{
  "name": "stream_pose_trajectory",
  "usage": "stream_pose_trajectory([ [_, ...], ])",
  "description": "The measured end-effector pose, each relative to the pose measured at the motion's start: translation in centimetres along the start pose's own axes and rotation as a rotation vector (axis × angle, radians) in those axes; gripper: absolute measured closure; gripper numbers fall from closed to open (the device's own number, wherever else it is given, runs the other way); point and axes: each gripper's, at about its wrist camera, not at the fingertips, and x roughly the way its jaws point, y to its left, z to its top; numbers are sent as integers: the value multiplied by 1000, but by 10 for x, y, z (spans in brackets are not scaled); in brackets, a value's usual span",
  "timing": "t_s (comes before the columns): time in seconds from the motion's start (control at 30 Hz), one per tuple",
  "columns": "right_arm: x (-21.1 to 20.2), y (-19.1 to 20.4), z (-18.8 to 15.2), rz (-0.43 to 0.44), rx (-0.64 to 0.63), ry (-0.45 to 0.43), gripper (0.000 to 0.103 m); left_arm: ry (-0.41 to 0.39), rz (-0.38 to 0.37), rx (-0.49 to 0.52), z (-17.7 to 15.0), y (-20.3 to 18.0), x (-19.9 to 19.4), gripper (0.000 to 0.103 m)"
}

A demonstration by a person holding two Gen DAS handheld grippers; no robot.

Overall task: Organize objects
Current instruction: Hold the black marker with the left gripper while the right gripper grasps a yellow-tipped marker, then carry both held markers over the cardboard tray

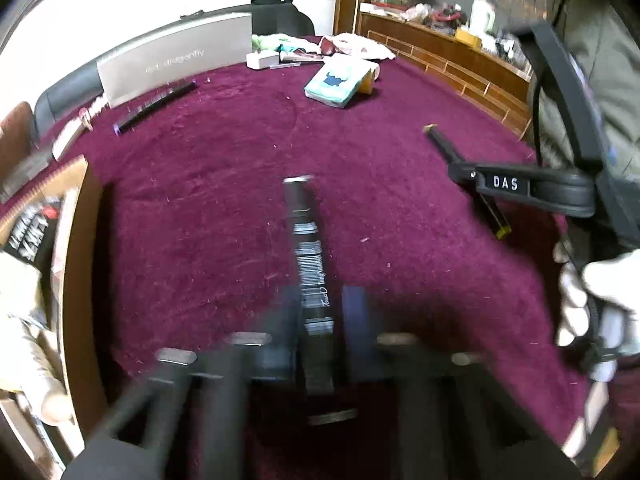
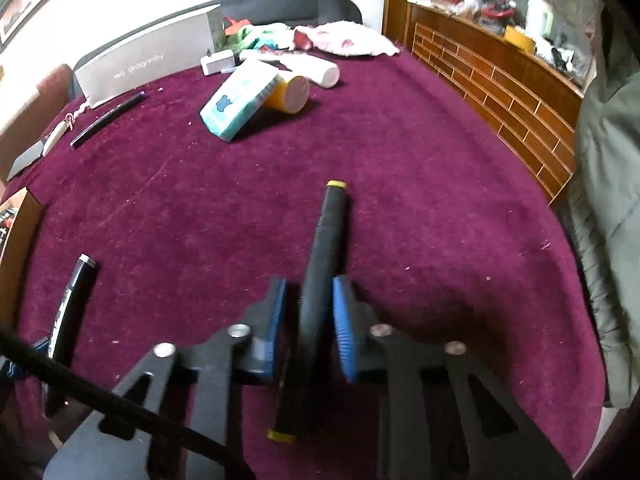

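Observation:
My left gripper is shut on a black pen with white print, held above the maroon tablecloth; the same pen shows at the left of the right wrist view. My right gripper is shut on a black marker with yellow ends between its blue pads. The right gripper and its marker show at the right of the left wrist view. Another black pen lies at the far left of the table.
A blue tissue pack leans on an orange-and-white bottle at the back. A grey box, a white charger and cloths lie behind. A brown cardboard box stands at the left edge. Wooden shelves are at the right.

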Motion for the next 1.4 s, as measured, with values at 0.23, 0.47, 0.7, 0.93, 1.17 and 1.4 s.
stream_pose_trajectory([
  [0.23, -7, -16, -2, 179, 96, 11, 91, -58, -62, -74, -11, 6, -23, 92],
  [0.47, -26, -4, -12, 459, 159, 23, 91, -153, -89, -142, -17, 13, -57, 91],
  [0.7, -34, 21, -23, 559, 148, 48, 91, -215, -97, -202, -23, 28, -77, 92],
  [0.93, -36, 37, -32, 604, 122, 65, 91, -321, -125, -227, -22, 46, -103, 92],
  [1.17, -29, 45, -37, 606, 112, 85, 91, -195, -54, -186, -24, 42, -72, 90],
  [1.4, -26, 46, -45, 598, 92, 98, 90, -29, 75, 10, -28, 6, -33, 72],
])
